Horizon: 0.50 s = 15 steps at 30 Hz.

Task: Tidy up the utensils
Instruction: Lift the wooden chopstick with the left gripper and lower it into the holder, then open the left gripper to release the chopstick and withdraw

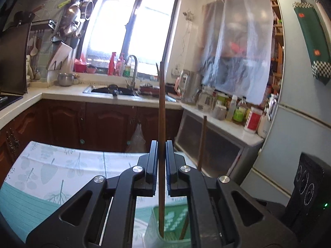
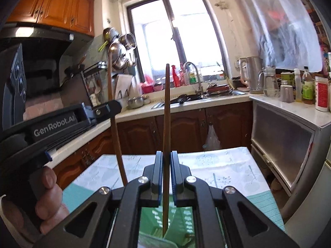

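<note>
- You are working in a small kitchen, over a bench (image 1: 68,165) covered with a pale leaf-print cloth that is turning teal toward its near edge.
- Closest to you, a green perforated holder (image 1: 175,219) is sitting on that bench, directly beneath both tools; it is showing in the right wrist view too (image 2: 186,225).
- Your left tongs (image 1: 162,165) are squeezing almost fully closed on a brown chopstick (image 1: 162,107), which is standing upright with its lower end reaching down inside the holder.
- Your right tongs (image 2: 166,171) are likewise clamping nearly shut on a second chopstick (image 2: 166,111), upright, its lower tip dipping into the holder's mouth.
- In the right wrist view your left hand (image 2: 48,198) is wrapping around the black handle of the left tool, just beside the right one, and the left chopstick (image 2: 114,124) is rising next to it.
- In the left wrist view the right chopstick (image 1: 202,142) is showing just to the right of the held one.
- Farther off, dark wooden cabinets (image 1: 107,124) are running under a counter with a sink (image 1: 111,90) and faucet (image 1: 133,70).
- Farthest away, a bright window (image 1: 132,24) is glaring, with steel pots (image 1: 76,12) hanging to its left.
</note>
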Available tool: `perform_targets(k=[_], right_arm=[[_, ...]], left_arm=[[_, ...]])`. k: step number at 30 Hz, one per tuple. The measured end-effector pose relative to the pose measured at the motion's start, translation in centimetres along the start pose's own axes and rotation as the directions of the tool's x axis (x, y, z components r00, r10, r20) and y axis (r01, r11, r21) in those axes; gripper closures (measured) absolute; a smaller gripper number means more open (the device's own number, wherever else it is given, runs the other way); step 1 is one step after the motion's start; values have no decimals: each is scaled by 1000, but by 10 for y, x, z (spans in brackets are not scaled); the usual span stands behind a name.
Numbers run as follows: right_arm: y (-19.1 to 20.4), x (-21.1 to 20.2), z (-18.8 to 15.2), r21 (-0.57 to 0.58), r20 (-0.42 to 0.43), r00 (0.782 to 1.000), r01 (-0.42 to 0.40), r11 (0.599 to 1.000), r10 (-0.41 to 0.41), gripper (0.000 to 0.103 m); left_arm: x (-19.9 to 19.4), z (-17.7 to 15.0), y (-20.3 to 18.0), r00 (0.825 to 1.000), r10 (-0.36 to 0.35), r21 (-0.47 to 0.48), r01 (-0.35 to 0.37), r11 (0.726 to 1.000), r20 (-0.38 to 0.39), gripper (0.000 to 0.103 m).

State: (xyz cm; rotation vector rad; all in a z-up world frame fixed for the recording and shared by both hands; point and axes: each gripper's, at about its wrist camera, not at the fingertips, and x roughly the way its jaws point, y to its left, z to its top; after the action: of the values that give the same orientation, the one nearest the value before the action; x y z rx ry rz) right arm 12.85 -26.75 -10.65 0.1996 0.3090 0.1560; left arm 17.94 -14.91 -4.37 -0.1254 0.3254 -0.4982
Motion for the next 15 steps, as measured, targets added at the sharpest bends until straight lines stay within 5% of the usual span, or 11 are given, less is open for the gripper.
perform_targets(k=[4,7,8,10,15], right_arm=[[11,3,-12,-74,-102,994,-40,996,32,96],[15,0,-18,-79,-173,984,-58,995,44,95],[16,-2,-19,-72,-180,983,-58,996,44,92],[16,-6,-21,-58,-192,981,-46,997,34,80],[17,-19,-21,-11,-201,979,-32,999,29,74]], left_arm=[[-2,-23,0,993,-25,14,26,1000,-119,97],[-3,-37,-3,975,-17,31,25,999,-221,74],[-8,-42,-2,971,-16,25,23,999,-238,58],[-15,-47,0,967,1,9,2,1000,-255,47],[-37,-47,12,948,-12,-60,-7,998,-317,46]])
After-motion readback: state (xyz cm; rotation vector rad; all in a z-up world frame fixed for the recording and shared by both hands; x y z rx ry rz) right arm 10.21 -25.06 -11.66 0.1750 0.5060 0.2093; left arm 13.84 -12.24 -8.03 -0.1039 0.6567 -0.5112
